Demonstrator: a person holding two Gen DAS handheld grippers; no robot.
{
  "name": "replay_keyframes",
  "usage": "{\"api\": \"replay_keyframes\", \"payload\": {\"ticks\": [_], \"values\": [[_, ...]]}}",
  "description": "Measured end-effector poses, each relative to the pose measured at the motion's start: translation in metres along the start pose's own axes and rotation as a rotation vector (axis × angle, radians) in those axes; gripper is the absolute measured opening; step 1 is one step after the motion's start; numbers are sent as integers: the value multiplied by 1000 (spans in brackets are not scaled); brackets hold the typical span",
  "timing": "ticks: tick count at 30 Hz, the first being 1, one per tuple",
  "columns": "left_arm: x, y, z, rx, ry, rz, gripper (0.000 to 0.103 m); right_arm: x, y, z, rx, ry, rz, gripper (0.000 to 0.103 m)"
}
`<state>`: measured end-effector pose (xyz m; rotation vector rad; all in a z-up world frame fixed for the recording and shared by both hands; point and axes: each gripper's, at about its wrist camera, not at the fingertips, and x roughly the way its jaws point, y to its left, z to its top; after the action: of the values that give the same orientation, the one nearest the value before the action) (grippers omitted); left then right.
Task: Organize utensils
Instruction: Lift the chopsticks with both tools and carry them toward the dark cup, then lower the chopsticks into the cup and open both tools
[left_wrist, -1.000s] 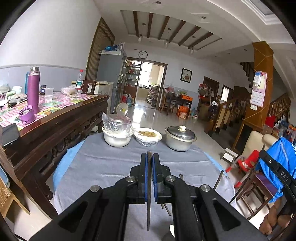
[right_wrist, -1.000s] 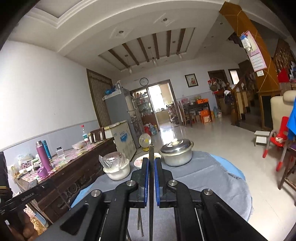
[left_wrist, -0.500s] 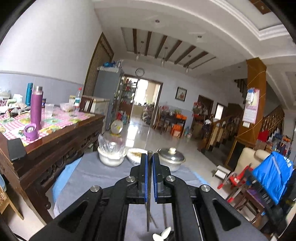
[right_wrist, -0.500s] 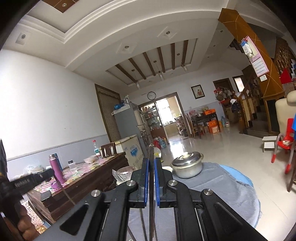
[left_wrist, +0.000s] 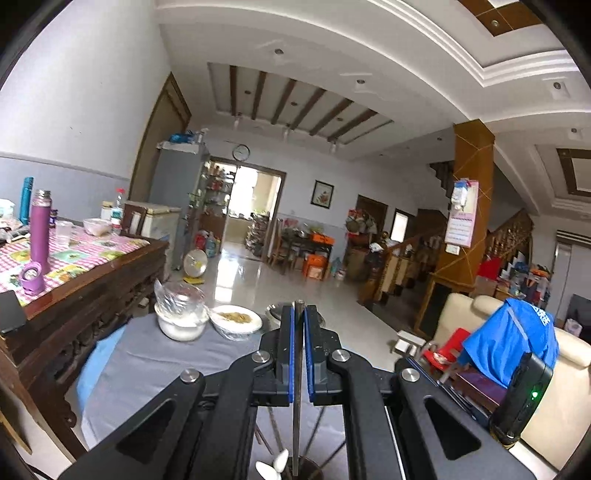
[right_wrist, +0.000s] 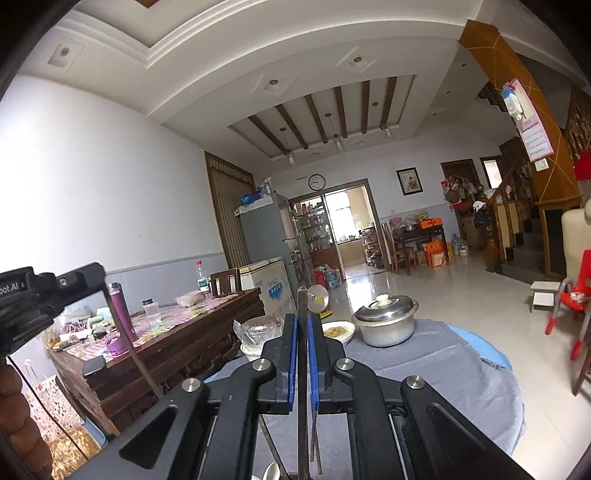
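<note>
Left gripper (left_wrist: 298, 354) pinching one thin dark chopstick (left_wrist: 296, 424) upright between blue pads; right gripper (right_wrist: 302, 360) clamped on second chopstick (right_wrist: 303, 406) likewise.

Progress, as judged: both sticks lifted, neither yet stowed. More slim sticks and white spoon (left_wrist: 275, 464) sit low, nearer camera than steel pot (right_wrist: 386, 325) (holder hardly visible).

Pot dull, lidded, on grey cloth (right_wrist: 461, 369) — bowls beside it film-wrapped.

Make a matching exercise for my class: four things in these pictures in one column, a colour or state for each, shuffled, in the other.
1. left gripper
2. metal pot
3. flask
4. bowl nearest the wooden table

A. purple
B. lid on
C. shut on a thin chopstick
D. covered with clear plastic

Pairs: 1-C, 2-B, 3-A, 4-D
</note>
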<state>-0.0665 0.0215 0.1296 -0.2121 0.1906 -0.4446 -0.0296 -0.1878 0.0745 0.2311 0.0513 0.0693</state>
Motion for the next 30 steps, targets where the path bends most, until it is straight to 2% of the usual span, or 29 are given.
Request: {"api": "replay_keyframes", "payload": {"ticks": [9,17,30], "values": [[25,-3,-19,-6,95,8,5,4,-6,-5,-6,37,-11,7],[39,0,-28,-9,169,30,5,6,-2,-8,-11,62,13,7],[40,9,-33,-31,208,26,5,10,7,-16,-13,116,37,7]]}}
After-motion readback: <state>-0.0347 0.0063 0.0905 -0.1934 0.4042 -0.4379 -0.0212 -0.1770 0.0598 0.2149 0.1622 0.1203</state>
